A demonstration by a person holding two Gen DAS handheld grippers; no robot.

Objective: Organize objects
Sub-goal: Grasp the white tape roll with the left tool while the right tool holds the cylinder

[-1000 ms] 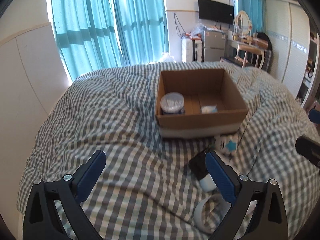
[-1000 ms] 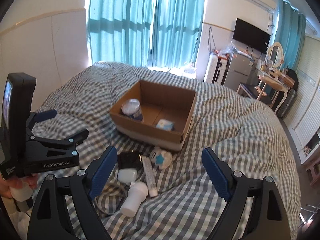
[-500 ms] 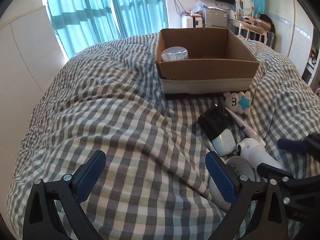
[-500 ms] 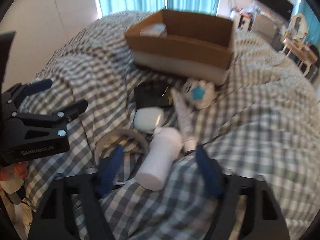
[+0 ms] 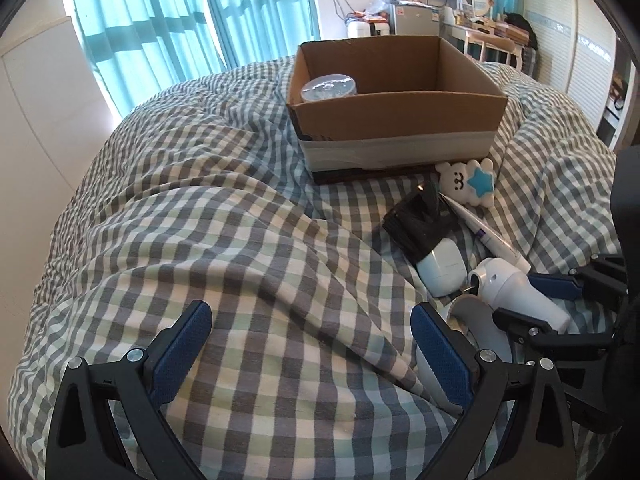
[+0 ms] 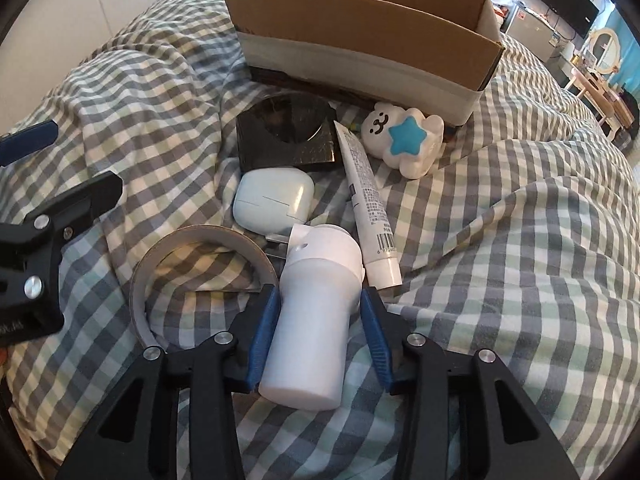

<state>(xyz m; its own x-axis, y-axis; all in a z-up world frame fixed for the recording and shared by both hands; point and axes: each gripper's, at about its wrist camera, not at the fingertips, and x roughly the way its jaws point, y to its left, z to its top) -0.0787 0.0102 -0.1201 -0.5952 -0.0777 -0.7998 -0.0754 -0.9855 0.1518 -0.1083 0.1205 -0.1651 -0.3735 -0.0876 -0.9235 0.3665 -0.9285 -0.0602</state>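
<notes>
A white cylindrical bottle [image 6: 316,312] lies on the checked bed. My right gripper [image 6: 318,328] has closed its blue pads on both sides of it; it also shows in the left wrist view [image 5: 516,294]. Around it lie a tape ring [image 6: 200,256], a pale blue case [image 6: 272,200], a black box [image 6: 288,136], a white tube [image 6: 366,196] and a white bear toy with a blue star [image 6: 404,140]. A cardboard box [image 5: 396,116] stands behind them, with a round lidded jar [image 5: 328,88] inside. My left gripper [image 5: 312,348] is open and empty over bare bedding.
The checked duvet [image 5: 200,220] is rumpled with raised folds. Turquoise curtains [image 5: 160,20] hang behind the bed. A television, fridge and dressing table [image 5: 480,36] stand at the back right.
My right gripper has dropped down onto the pile and closed its fingers around the white bottle. My left gripper has lowered toward the bed and stayed open.
</notes>
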